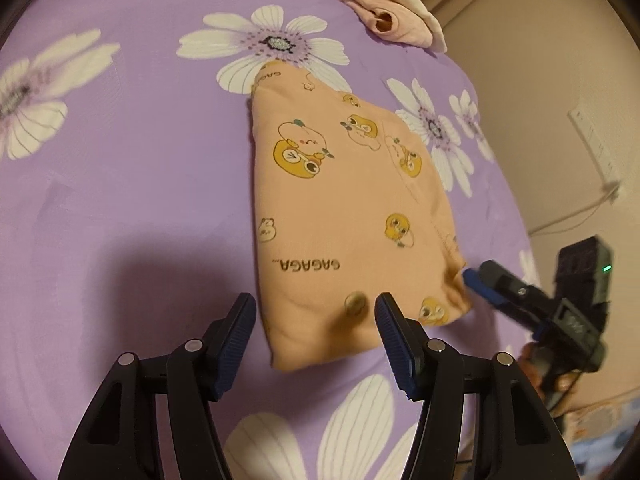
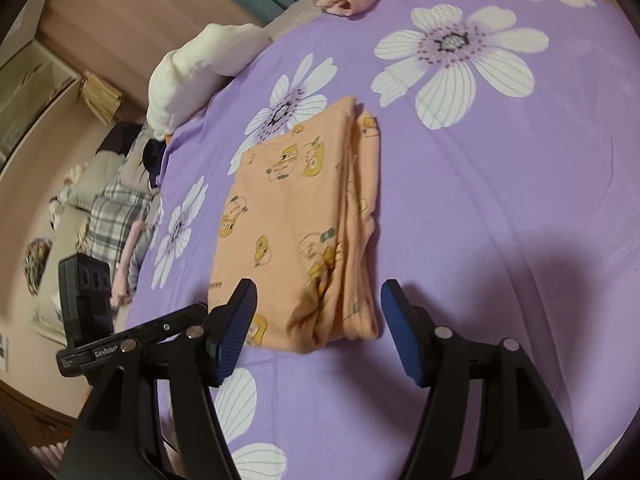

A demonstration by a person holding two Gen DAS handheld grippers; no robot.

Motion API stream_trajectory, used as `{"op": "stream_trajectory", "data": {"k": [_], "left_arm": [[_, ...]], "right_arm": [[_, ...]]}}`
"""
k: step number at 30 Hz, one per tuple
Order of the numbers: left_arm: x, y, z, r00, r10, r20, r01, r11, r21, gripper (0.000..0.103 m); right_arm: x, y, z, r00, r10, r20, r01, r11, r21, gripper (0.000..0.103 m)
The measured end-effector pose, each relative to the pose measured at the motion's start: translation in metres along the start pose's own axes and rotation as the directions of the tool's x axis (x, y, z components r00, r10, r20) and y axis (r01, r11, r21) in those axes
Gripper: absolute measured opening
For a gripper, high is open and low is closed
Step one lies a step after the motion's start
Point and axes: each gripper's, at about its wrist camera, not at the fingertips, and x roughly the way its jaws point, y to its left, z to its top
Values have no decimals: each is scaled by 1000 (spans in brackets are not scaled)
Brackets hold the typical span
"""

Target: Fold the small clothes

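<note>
Left claw (image 1: 316, 320): spread wide, nothing held; the near edge of the folded garment (image 1: 344, 216) is seen between its fingers.
Right claw (image 2: 318, 308): spread wide, nothing gripped, at the garment's near end.
Garment: laid folded on the purple bed sheet (image 2: 500, 208); bare sheet is seen on all its sides.
Writing: "GAGAGA..." is printed on it.
Far edge: pink clothes (image 1: 384, 16) are piled.
</note>
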Motion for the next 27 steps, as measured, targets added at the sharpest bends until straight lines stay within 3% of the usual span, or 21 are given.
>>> {"op": "stream_trajectory", "data": {"k": [3,12,18,27], "left_arm": [[4,10,8,998,-61,-7,61,997,-56,60],[24,21,36,992,-123,0,122,986,-114,60],[35,19,48,992,-125,-2,124,986,-113,60],[42,18,58,992,-126,6,126,987,-102,60]], "right_arm": [[5,-9,6,1000,13,-4,-12,999,38,70],[26,-19,22,998,55,-34,-52,996,71,71],[43,-15,34,994,93,-56,-90,994,56,71],[62,-1,40,993,89,-73,-91,996,-20,71]]}}
